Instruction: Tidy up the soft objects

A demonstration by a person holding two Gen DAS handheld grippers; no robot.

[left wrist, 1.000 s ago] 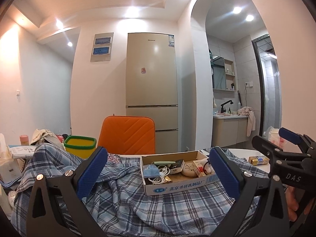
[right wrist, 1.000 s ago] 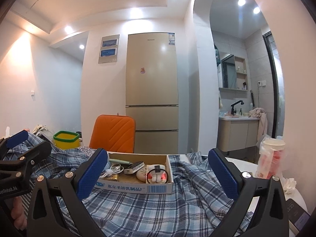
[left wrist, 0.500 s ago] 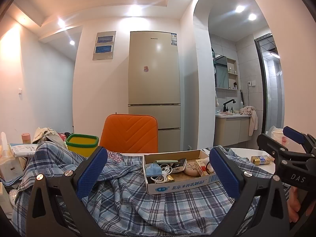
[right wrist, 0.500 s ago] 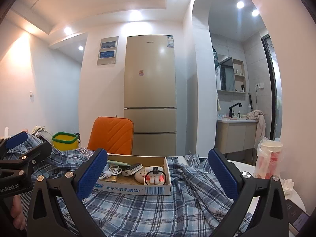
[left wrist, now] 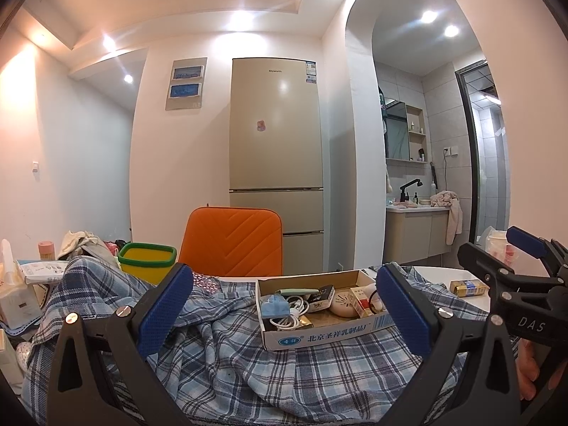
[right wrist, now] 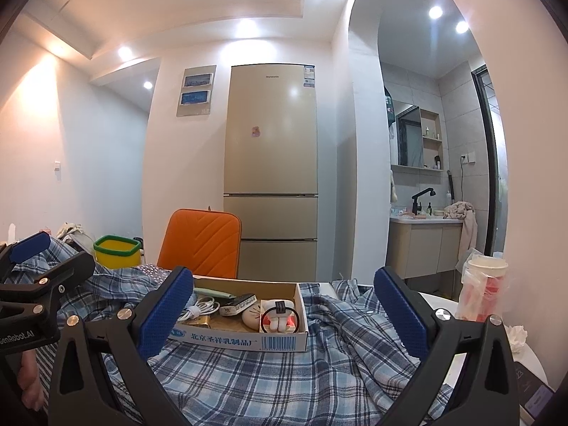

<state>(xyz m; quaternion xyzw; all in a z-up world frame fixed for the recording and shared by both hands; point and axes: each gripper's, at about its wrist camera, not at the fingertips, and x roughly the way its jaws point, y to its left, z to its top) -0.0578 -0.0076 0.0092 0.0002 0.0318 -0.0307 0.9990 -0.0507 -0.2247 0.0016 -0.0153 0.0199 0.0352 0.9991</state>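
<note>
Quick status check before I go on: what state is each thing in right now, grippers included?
left gripper: open, empty
right gripper: open, empty
plaid shirt: crumpled, spread over the table, unfolded
cardboard box: open-topped, full of small items, sitting on the shirt
fridge: doors closed
lidded cup: upright, inside a plastic bag

Two low, side-by-side wrist views toward fridge (left wrist: 276,142); shared cardboard box (right wrist: 245,342)

Between the 2 grippers: plaid shirt (left wrist: 248,365) lies crumpled, nothing standing on its near part.
Ahead: cardboard box (right wrist: 245,342) sits on the cloth, blocking a straight reach.
Left flank: yellow bin (left wrist: 147,261) and tissue packs (left wrist: 16,294) crowd the edge.
Right flank: cup in plastic bag (right wrist: 482,291) stands near the cloth.
Behind box: orange chair (left wrist: 232,241).
</note>
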